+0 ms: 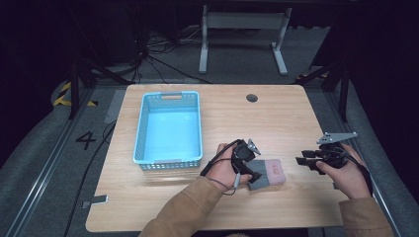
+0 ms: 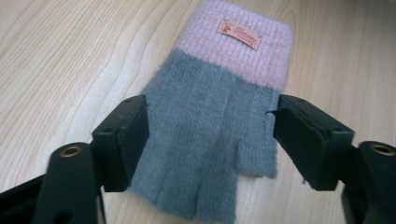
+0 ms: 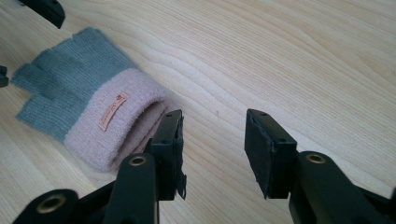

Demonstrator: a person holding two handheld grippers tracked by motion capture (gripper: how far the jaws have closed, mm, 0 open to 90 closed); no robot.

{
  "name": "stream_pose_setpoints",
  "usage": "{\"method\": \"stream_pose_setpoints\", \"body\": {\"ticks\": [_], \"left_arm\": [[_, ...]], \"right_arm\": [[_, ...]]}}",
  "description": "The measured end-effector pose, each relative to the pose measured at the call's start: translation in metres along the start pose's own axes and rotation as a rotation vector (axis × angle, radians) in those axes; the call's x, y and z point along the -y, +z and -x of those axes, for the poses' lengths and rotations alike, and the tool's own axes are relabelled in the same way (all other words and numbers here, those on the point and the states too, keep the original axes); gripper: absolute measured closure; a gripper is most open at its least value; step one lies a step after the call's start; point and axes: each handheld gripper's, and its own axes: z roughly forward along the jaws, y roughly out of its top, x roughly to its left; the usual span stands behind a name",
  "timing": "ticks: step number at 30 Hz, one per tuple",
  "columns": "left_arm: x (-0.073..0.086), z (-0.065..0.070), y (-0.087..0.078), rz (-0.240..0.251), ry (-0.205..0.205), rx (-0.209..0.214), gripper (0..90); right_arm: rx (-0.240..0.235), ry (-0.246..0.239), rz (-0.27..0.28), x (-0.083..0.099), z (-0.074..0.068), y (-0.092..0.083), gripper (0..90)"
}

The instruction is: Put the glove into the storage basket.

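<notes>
I see the fingerless knit glove [image 2: 219, 135] lying flat on the wooden table [image 1: 276, 123], near the front edge and right of centre in the high view. Its finger part is grey and its cuff [image 2: 238, 44] is pink, with a small orange label [image 2: 239, 34] sewn on the cuff. My left gripper [image 2: 210, 140] hovers right over the grey end: its jaws stand wide, one on each side of the glove's fingers, and the pads do not press on the wool, so it has hold of nothing. My right gripper [image 3: 214, 149] sits on the cuff side, just beside the pink rim; its jaws are parted about halfway with bare table between them, and the near jaw stands close against the cuff's open end, though I cannot tell whether it touches. In the high view the right gripper [image 1: 309, 160] is off to the right of the glove [image 1: 269, 174], the left one [image 1: 247, 163] at its left end. Farther left on the table stands a light blue plastic basket [image 1: 143, 128].
</notes>
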Motion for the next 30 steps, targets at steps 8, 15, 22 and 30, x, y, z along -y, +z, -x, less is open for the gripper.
{"method": "stream_pose_setpoints", "body": {"ticks": [8, 15, 22, 30], "left_arm": [[-0.007, -0.002, 0.022, -0.039, 0.013, 0.018, 19.5], [-0.008, -0.004, 0.034, -0.082, 0.024, -0.005, 18.9], [-0.007, -0.008, 0.043, -0.098, 0.009, -0.017, 16.9], [-0.007, -0.003, 0.048, -0.117, 0.039, -0.05, 15.7]], "right_arm": [[-0.01, 0.007, 0.012, 0.001, 0.001, -0.001, 55.1], [-0.016, 0.015, 0.013, 0.002, 0.002, -0.001, 54.2], [-0.027, 0.02, 0.016, 0.003, 0.002, 0.0, 53.9], [-0.034, 0.022, 0.015, 0.003, 0.002, 0.001, 53.8]]}}
